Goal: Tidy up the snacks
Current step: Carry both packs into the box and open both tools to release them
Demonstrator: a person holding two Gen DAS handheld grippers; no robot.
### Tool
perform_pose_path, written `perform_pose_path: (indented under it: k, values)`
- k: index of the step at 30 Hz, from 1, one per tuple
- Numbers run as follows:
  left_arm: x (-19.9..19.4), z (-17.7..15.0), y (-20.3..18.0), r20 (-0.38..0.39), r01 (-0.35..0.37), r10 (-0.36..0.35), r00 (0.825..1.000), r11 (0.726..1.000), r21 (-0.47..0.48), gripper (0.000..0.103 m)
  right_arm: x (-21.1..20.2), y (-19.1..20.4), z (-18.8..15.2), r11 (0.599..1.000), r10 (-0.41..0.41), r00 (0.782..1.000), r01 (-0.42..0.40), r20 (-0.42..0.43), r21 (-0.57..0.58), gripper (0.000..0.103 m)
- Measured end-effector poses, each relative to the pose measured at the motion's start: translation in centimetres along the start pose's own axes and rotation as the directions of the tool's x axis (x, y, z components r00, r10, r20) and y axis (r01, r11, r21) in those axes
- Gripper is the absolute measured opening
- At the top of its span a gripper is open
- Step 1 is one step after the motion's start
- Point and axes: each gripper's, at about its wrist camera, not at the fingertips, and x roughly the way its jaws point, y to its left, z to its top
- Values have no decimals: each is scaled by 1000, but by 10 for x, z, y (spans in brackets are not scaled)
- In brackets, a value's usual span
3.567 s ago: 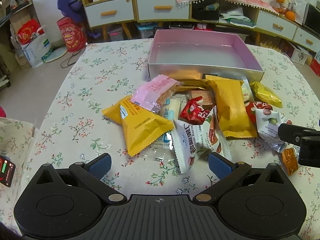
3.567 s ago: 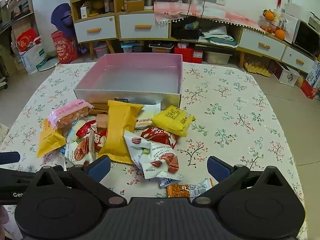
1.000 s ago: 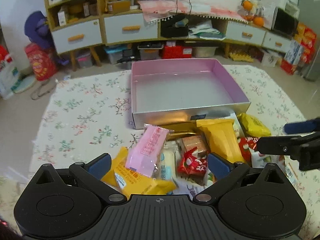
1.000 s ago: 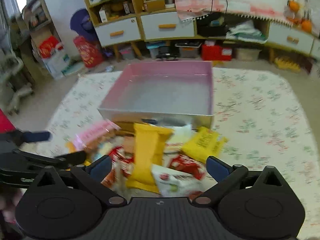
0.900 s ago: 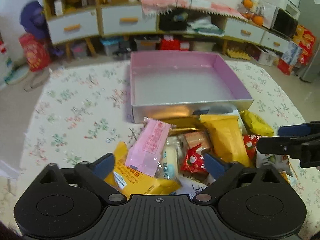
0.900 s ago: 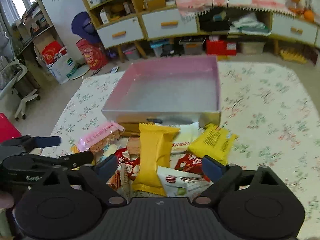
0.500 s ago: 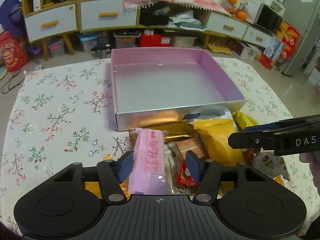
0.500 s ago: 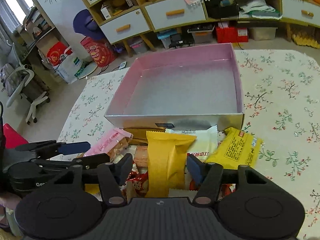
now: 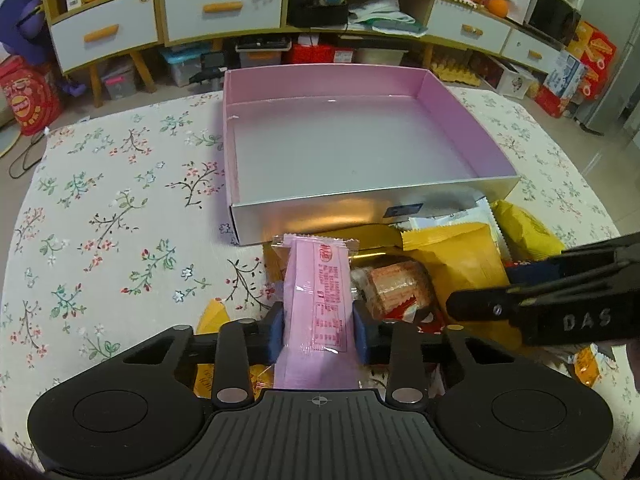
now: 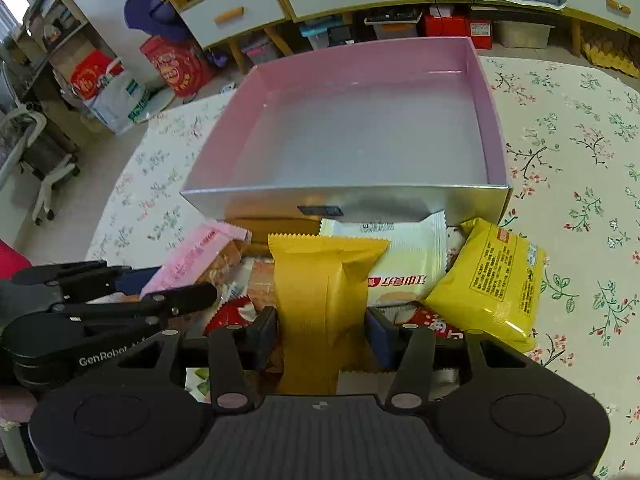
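The pink-lined box (image 9: 344, 148) at frame centre holds nothing yet and the snack pile (image 10: 404, 264) waits below it, while the left gripper (image 9: 318, 334), just closing, clamps the pink packet (image 9: 318, 300) and the right gripper (image 10: 322, 334) the orange packet (image 10: 320, 288).

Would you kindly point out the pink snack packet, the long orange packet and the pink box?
pink snack packet (image 9: 318, 304), left wrist view, printed middle.
long orange packet (image 10: 322, 300), right wrist view, centre seam.
pink box (image 9: 360, 214), left wrist view, silver front wall.
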Motion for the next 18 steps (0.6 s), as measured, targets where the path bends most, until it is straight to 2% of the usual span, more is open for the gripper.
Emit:
perform_pose_path:
  k: [5,13,18]
  values:
    - [-3,-1,0,15,-10,10,1000,1000,0,30,-1,2,-1,1000,-23,1000,23,1,-14,9]
    - [-19,0,1,45,11,-11,999,1000,-17,30,-18,0,2,1000,-1,999,1,50,2,7]
    - [-38,4,0,90,35,-33,995,999,-27,30,-32,-1,7,1000,14,996,-16,92,11,7]
